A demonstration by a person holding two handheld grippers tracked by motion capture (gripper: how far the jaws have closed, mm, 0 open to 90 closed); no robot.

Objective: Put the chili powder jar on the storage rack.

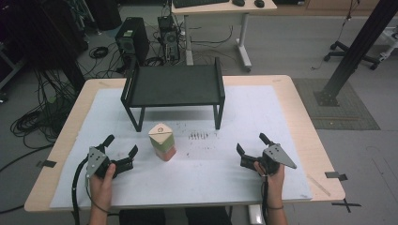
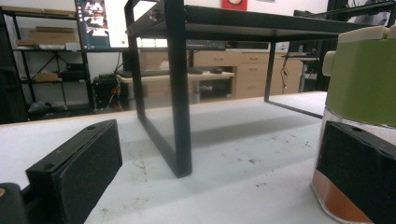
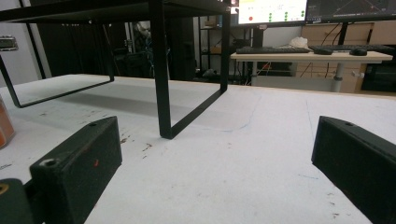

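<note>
A small jar (image 1: 162,142) with a cream lid, green band and orange contents stands on the white mat (image 1: 211,173), in front of a black metal rack (image 1: 173,84). My left gripper (image 1: 122,145) rests on the mat left of the jar, jaws open with nothing between them. In the left gripper view (image 2: 219,186) the jar (image 2: 364,79) rises just beyond the right-hand jaw, and the rack leg (image 2: 180,93) stands ahead. My right gripper (image 1: 251,143) rests right of the jar, open and empty. In its own view (image 3: 215,182) a rack leg (image 3: 161,70) stands ahead and the jar's orange edge (image 3: 4,123) shows far left.
The mat covers a wooden table (image 1: 300,122). Small dark specks (image 1: 198,136) lie on the mat right of the jar. Beyond the table are computer towers (image 1: 131,40), floor cables, a desk (image 1: 220,9) and a black post (image 1: 356,47).
</note>
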